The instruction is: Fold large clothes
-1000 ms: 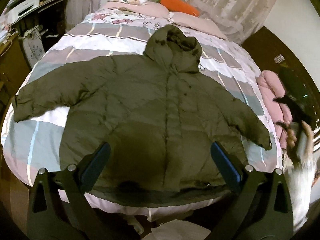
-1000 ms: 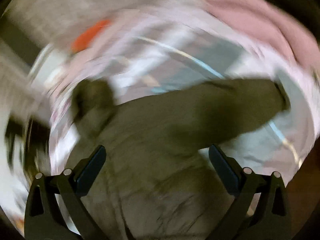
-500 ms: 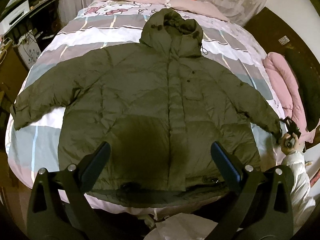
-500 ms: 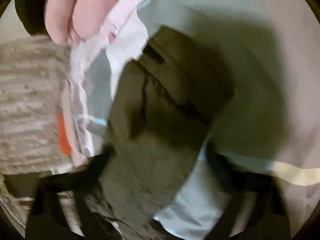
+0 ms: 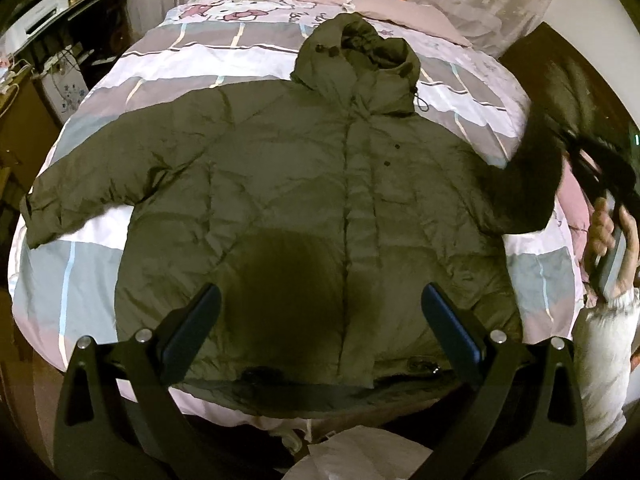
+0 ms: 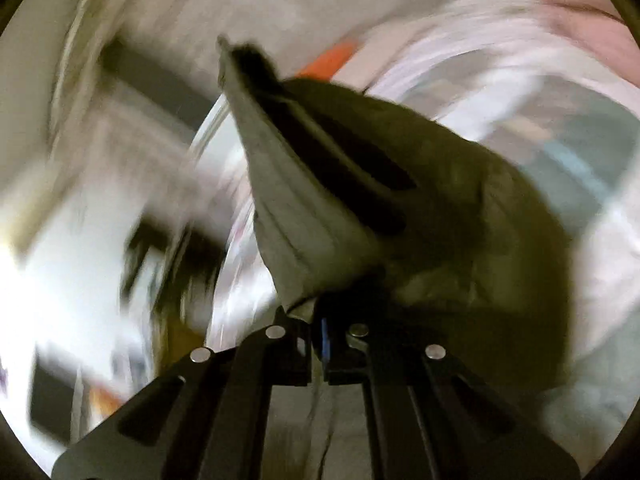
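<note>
Barely begun: the olive jacket [image 5: 320, 200] lay spread front-up across the bed [image 5: 168, 80], hood toward the pillows. The right gripper [image 6: 318, 344], jaws clamped on the jacket's right sleeve cuff [image 6: 288, 216], held it lifted off the bed; the left gripper [image 5: 320, 320] hovered above the hem, jaws wide apart. Every fold remained.

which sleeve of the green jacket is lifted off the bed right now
The jacket's sleeve on the image's right, pinched at its cuff by the right gripper. The opposite sleeve lies flat on the bedspread.
</note>
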`<state>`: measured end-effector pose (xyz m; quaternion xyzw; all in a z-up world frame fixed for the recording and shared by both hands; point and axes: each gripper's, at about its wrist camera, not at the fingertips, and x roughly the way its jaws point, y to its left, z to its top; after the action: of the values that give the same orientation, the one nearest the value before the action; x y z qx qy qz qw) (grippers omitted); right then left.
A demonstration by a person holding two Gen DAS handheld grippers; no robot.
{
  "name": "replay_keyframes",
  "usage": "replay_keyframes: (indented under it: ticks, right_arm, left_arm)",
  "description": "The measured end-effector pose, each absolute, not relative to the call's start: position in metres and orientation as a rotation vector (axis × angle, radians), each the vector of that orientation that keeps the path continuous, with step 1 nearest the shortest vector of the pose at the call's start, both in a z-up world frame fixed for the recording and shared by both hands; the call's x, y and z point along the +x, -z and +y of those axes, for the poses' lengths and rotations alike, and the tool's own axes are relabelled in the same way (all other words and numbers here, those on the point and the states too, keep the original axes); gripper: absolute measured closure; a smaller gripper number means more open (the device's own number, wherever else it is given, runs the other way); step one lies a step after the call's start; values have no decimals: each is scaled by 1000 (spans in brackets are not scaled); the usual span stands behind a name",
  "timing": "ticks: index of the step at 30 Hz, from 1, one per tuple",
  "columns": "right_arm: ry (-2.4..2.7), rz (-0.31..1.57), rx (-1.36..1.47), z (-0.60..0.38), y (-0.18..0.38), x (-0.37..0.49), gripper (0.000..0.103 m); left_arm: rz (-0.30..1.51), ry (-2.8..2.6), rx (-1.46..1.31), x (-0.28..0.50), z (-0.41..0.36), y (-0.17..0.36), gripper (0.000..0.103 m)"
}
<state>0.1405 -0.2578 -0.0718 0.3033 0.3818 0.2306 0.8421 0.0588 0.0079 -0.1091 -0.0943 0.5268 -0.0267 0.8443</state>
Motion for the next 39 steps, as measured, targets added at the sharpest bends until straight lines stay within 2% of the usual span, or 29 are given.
replay_keyframes:
  ticks: [1, 3, 4, 5, 7, 8, 12, 15, 20, 24, 25, 26, 28, 29, 31, 32, 36, 37, 38, 39]
  right_arm:
    - [-571, 888, 577, -217, 76, 141, 99]
    - [-616, 999, 486, -177, 92, 142, 88]
    - [-603, 1036, 449, -166, 97, 138, 73]
    - [-561, 1054, 440, -164, 100, 133, 46]
    - [-500, 1027, 493, -181, 96, 137, 12]
    - [-454, 996, 546, -200, 94, 131, 10]
    - [-162, 1037, 638, -270, 100, 117, 10]
    - [45, 1135, 676, -311, 119, 85, 10]
    - [138, 1191, 724, -352, 126, 63, 10]
    - [158, 1204, 708, -376, 149, 65, 10]
    - [137, 1190, 727, -375, 163, 69, 12]
    - [74, 1158, 766, -376, 169, 64, 16]
    - [-12, 1123, 784, -367, 174, 66, 36]
    - [-24, 1120, 760, -355, 179, 73, 40]
    - [-84, 1134, 674, -335, 179, 79, 54]
    - [-110, 1144, 658, -325, 184, 92, 58]
    - [-122, 1219, 607, -307, 216, 123, 58]
    - [-46, 1260, 553, -308, 228, 128, 70]
    - [-1, 1273, 532, -313, 237, 134, 87]
    - [64, 1284, 516, -322, 242, 135, 95]
  left_arm:
    - [1112, 50, -202, 60, 9, 110, 2]
    - [1111, 37, -212, 62, 12, 111, 2]
    - [1109, 33, -216, 64, 13, 112, 2]
    - [1106, 29, -219, 67, 15, 113, 2]
    - [1105, 25, -219, 72, 16, 116, 2]
    - [1106, 26, -220, 74, 16, 118, 2]
    - [1134, 72, -280, 100, 14, 140, 2]
    - [1212, 137, -365, 130, 7, 171, 2]
    - [1321, 167, -470, 186, -9, 232, 5]
    - [1431, 193, -437, 223, -35, 279, 41]
    - [1439, 189, -419, 231, -40, 287, 45]
    - [1431, 175, -395, 242, -45, 293, 45]
    - [1393, 147, -342, 264, -52, 293, 45]
    - [1360, 130, -307, 276, -57, 289, 45]
    - [1319, 115, -275, 294, -63, 282, 44]
    - [1314, 108, -277, 304, -66, 280, 43]
    - [1327, 111, -361, 305, -65, 279, 32]
    - [1337, 115, -348, 302, -68, 283, 31]
    - [1353, 117, -329, 299, -71, 288, 31]
    - [1354, 117, -326, 294, -75, 290, 30]
